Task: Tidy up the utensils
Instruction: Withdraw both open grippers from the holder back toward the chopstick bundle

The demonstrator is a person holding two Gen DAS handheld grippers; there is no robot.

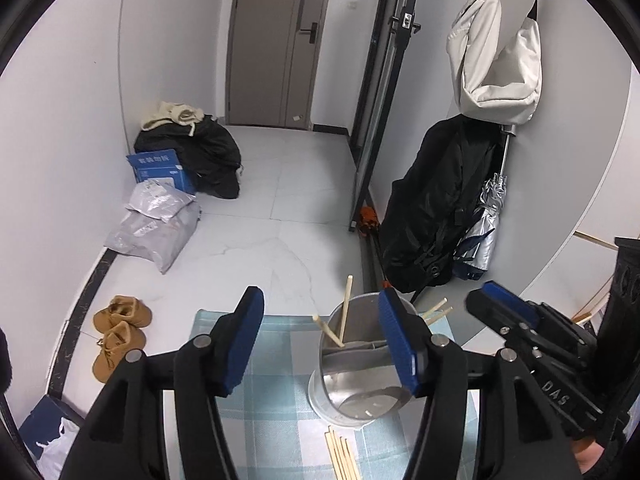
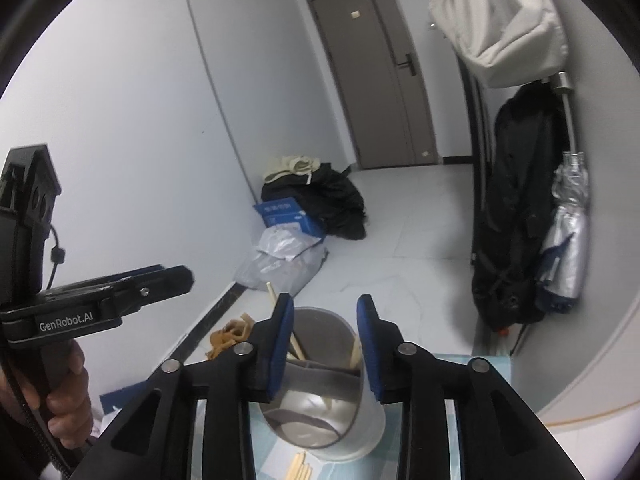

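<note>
Clearly both the left claw (image 1: 328, 344) and right claw (image 2: 326, 344) gape, gripping nothing.

A home entryway: a grey door (image 1: 280, 40) at the end of a tiled floor (image 1: 304, 184), boots (image 1: 120, 332) by the wall, a bag (image 1: 496, 56), coat (image 1: 440, 200) and umbrella (image 1: 484, 232) hanging.

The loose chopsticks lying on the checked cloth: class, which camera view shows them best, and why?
The left wrist view. There the loose chopsticks lie as a fanned row on the checked cloth in front of the metal holder, each stick separate. The right wrist view shows only their tips at the bottom edge.
</note>
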